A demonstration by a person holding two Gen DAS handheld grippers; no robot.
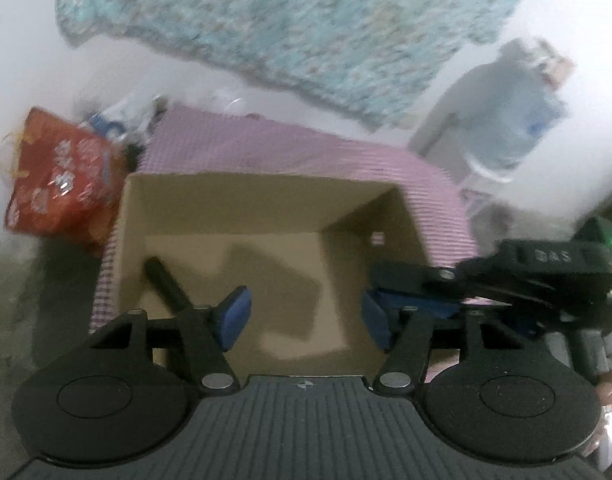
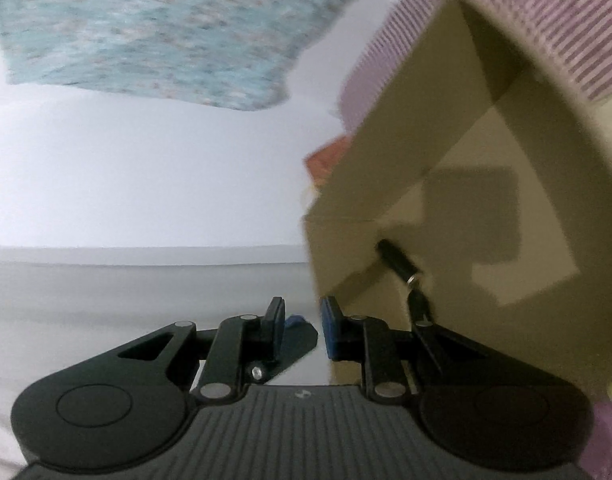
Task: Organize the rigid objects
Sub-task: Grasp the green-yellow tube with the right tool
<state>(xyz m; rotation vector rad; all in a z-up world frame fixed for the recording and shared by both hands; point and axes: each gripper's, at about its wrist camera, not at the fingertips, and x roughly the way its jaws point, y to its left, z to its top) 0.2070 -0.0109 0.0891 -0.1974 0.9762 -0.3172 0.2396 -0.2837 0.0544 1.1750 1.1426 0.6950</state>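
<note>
Black rod (image 1: 167, 286) lies in box (image 1: 241, 192), seemingly alone.

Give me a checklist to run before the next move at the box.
1. Left tongs open, nothing between the pads: ok.
2. Black pen-like object lying inside the box: ok.
3. Rest of the box floor free for more items: ok.
4. Right tongs nearly closed; grip on the box wall: cannot tell.
5. Right tongs' body beside the left tongs at the box's right edge; risk of bumping: not ok.
6. Next object to pick up in view: not ok.
</note>
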